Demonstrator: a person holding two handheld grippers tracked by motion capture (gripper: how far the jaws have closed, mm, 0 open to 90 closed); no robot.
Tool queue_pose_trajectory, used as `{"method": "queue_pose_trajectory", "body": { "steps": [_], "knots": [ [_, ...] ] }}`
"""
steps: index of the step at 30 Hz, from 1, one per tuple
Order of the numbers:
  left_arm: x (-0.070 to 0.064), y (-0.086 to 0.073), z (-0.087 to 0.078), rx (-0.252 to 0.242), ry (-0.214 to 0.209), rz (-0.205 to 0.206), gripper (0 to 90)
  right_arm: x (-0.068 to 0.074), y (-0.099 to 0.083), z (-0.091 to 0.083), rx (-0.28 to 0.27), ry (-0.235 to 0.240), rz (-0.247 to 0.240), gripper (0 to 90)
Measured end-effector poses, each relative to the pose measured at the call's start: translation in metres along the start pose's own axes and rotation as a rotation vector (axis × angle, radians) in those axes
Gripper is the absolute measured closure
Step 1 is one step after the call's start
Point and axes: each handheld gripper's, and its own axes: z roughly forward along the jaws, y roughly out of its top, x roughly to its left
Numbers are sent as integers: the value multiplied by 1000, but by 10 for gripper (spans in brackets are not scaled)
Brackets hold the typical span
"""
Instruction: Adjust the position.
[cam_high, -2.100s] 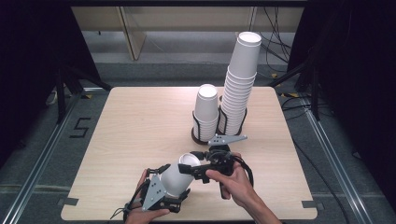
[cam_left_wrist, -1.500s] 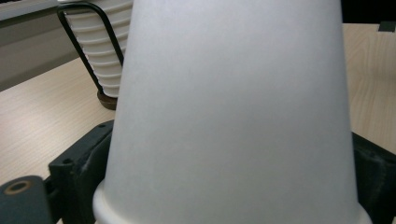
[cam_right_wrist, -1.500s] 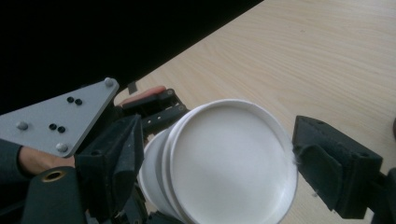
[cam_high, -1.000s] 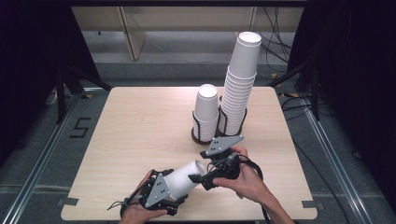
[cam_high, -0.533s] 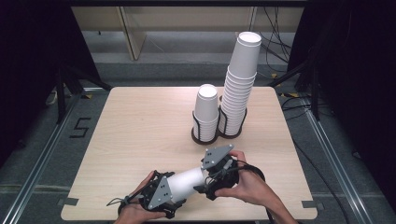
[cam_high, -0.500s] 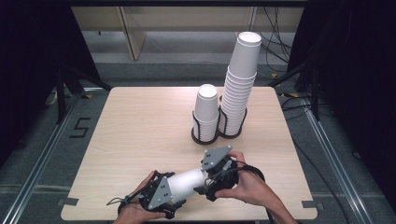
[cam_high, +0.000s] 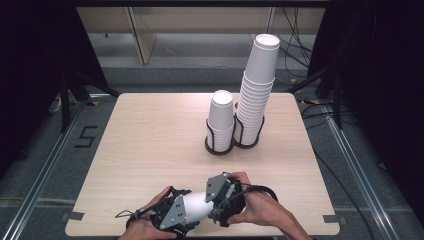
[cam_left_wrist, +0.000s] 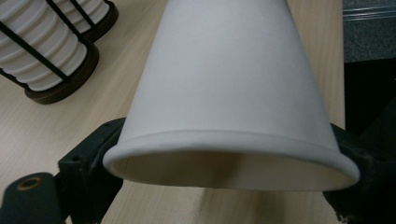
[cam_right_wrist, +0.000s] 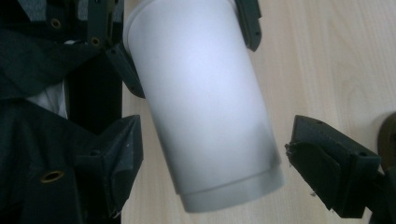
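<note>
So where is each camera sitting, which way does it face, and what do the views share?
High view: above the person's side, looking forward and down on the table; both hands show.
Left gripper view: rides the left claw, looking along the paper cup it grips near the rim.
Right gripper view: rides the right claw, jaws apart beside the cup's base.
All three share that cup.

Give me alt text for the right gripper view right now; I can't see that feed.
A white paper cup lies on its side between the right tool's two open black jaws, which do not touch it, its closed base nearest the camera. The left tool clamps the cup's rim end at the top, above the pale wooden table.
</note>
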Motion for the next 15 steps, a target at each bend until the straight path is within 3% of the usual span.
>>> {"method": "queue_pose_trajectory", "body": {
  "steps": [2, 5, 6, 7, 8, 9, 10, 11, 14, 15],
  "knots": [
    [-1, 2, -1, -10, -10, 6, 106, -1, 0, 6, 23, -16, -80, 186],
    [-2, 3, -3, -18, -19, 25, 107, 6, 2, 9, 56, -2, -70, 172],
    [-2, 4, -3, -18, -20, 26, 107, 5, 2, 11, 54, -5, -105, 174],
    [-3, 4, -2, -37, -27, 14, 107, 6, 2, 12, 67, -13, -99, 175],
    [-3, 4, -2, -45, -26, 17, 107, 5, 3, 14, 67, -4, -130, 177],
    [-3, 4, -3, -53, -31, 16, 107, 4, 2, 15, 70, -5, -137, 177],
    [-2, 5, -5, -45, -38, 19, 107, 6, 1, 16, 86, -5, -113, 180],
    [-2, 5, -5, -60, -46, 13, 107, 4, 2, 18, 72, 10, -150, 192],
    [-2, 4, -7, -74, -59, 25, 109, 5, -2, 21, 92, 16, -126, 217],
    [-3, 4, -7, -84, -58, 20, 110, 4, -3, 22, 82, 30, -143, 225]
  ]
}}
